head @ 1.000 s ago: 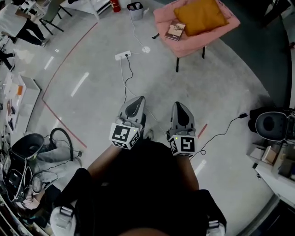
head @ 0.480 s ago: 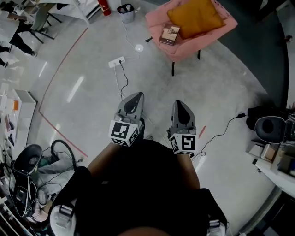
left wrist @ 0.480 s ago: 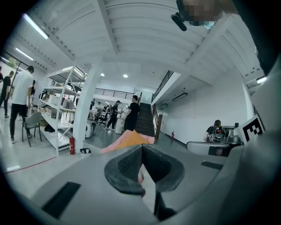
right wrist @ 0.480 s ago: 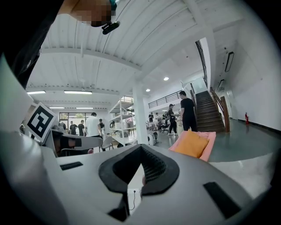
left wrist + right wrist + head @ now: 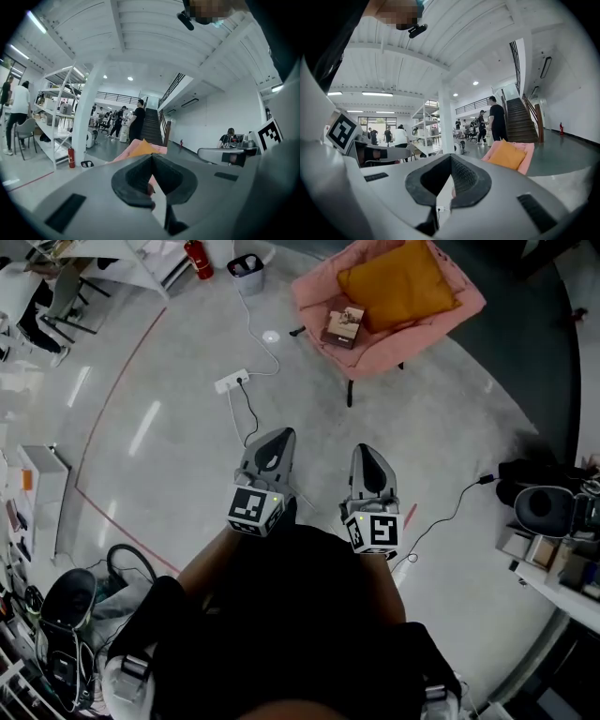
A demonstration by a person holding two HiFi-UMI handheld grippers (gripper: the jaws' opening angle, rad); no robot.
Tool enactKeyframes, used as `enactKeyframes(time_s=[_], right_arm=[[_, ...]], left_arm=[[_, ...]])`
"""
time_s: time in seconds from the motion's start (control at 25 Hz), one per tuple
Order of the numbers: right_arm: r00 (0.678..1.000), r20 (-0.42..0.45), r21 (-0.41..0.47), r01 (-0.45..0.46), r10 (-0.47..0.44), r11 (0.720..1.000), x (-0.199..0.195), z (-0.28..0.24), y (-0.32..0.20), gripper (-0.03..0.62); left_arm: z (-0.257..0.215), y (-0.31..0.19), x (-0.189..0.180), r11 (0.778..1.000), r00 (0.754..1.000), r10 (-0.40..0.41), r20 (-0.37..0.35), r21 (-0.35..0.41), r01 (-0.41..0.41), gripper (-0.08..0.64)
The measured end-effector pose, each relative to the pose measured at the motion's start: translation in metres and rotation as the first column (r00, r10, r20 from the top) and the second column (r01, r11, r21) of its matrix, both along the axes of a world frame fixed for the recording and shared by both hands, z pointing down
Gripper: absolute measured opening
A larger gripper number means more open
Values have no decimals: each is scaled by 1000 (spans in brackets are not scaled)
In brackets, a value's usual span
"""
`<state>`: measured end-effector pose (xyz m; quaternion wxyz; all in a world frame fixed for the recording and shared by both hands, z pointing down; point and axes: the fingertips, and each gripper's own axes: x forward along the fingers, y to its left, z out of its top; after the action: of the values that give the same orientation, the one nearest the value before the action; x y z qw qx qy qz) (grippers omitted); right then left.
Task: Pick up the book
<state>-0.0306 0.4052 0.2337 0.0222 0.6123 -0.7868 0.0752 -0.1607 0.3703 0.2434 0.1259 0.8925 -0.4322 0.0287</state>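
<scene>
Approaching the armchair: the left gripper [image 5: 279, 435] and the right gripper [image 5: 364, 451] sit clenched and empty at lower centre of the head view, well apart from the book [image 5: 342, 326]; it lies flat on the seat of a pink armchair [image 5: 309, 296] at upper middle of the frame, just beside an orange cushion [image 5: 398, 282]; the book looks slim, stiff-covered and fairly light, hardly fragile, though its cover may be slick; the yielding seat should let one jaw slip beneath an edge, so the near long edge seems the place to take hold; only the head view shows the book; the gripper views, past shut jaws, show armchair and cushion, a staircase [image 5: 520, 119] and people standing in the hall, but no book.
</scene>
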Motion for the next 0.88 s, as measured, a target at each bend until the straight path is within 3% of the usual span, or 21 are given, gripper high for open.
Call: enactKeyframes(time_s=[0.36,0.68,0.88], right_arm=[[999,-10,16,-48,48,999,-23,-8,-64,2],[999,-19,19,-44,44,999,-25,-10,-97,2],[999,0,15,-37,37,999,-18,0,-128,2]], left_arm=[[7,-63,-24,999,999,54,-4,-4,-54,8],[10,-95,-25,999,998,25,-61,-36,-27,9],[16,-122,-16,999,999,24,-42,-37,-26,9]])
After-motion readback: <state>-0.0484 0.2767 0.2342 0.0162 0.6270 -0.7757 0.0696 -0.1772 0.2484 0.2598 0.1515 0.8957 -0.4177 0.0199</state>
